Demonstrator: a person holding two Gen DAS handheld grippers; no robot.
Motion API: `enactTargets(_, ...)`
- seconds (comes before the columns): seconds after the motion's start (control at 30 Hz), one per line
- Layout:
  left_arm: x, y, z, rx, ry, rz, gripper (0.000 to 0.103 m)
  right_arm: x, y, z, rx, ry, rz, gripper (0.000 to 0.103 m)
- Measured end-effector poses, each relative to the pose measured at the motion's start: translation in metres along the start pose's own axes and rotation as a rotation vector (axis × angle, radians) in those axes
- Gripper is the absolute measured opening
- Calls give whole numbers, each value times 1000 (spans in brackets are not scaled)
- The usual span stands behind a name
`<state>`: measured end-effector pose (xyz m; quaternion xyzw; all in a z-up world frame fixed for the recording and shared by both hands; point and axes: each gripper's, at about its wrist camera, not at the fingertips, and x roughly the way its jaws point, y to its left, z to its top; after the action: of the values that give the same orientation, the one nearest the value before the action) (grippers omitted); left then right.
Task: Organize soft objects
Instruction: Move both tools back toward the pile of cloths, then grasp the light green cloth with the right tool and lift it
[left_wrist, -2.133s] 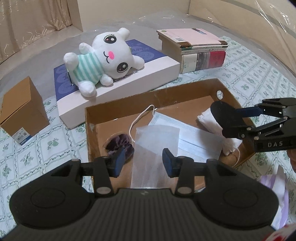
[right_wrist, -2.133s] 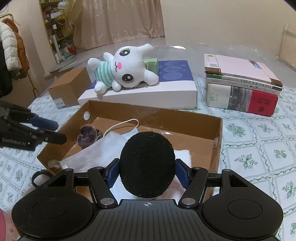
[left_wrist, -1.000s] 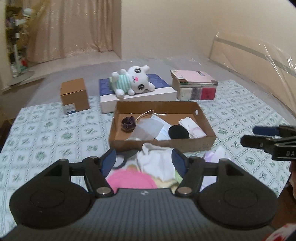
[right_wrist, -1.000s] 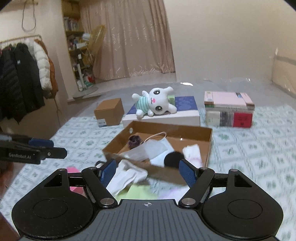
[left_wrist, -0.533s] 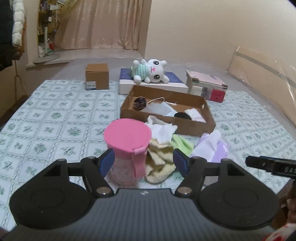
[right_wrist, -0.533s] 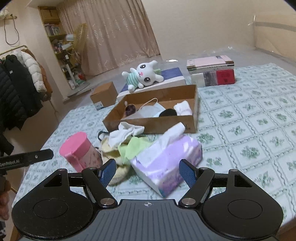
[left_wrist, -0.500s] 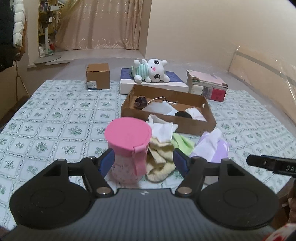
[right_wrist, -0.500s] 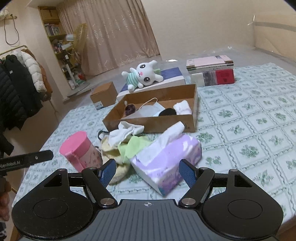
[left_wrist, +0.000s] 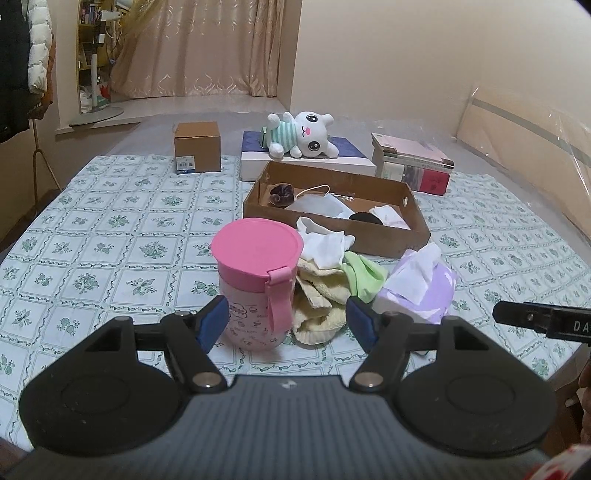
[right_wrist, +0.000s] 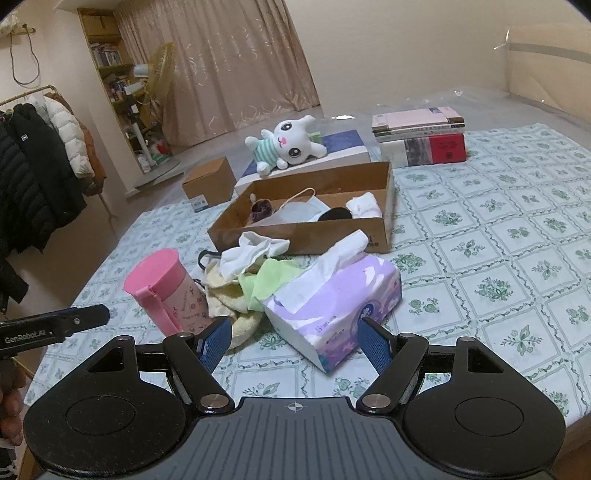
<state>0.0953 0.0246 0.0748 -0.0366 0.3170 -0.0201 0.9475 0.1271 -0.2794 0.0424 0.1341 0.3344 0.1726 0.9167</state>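
A shallow cardboard box (left_wrist: 399, 242) (right_wrist: 295, 236) on the patterned tablecloth holds a face mask (left_wrist: 321, 205), a black pad (left_wrist: 365, 218), a white cloth (left_wrist: 388, 216) and a dark purple scrunchie (left_wrist: 281, 192). In front of it lies a heap of a white sock (left_wrist: 325, 245), a green cloth (left_wrist: 364, 275) and yellow cloths (left_wrist: 317, 295). My left gripper (left_wrist: 288, 323) is open and empty, held back near the front edge. My right gripper (right_wrist: 295, 338) is open and empty, just in front of the purple tissue pack (right_wrist: 332, 299).
A pink lidded cup (left_wrist: 258, 284) stands left of the heap. Behind the box are a plush bunny (left_wrist: 303, 134) on a flat white box (left_wrist: 255, 162), a stack of books (left_wrist: 413, 162) and a small carton (left_wrist: 197, 147). Coats (right_wrist: 37, 166) hang at far left.
The right gripper let go of the black pad in the box. Both grippers then drew far back from the box to the table's front edge and have barely moved in the last half second.
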Motion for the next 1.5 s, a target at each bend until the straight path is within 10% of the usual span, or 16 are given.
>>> enactTargets(1.07,27,8,8,78,35,-56,67,43,-13,-3,-47,119,-6,75)
enactTargets(1.5,40,-2,36,252,57,-117,67,63,-15,20,-141,135,0,75)
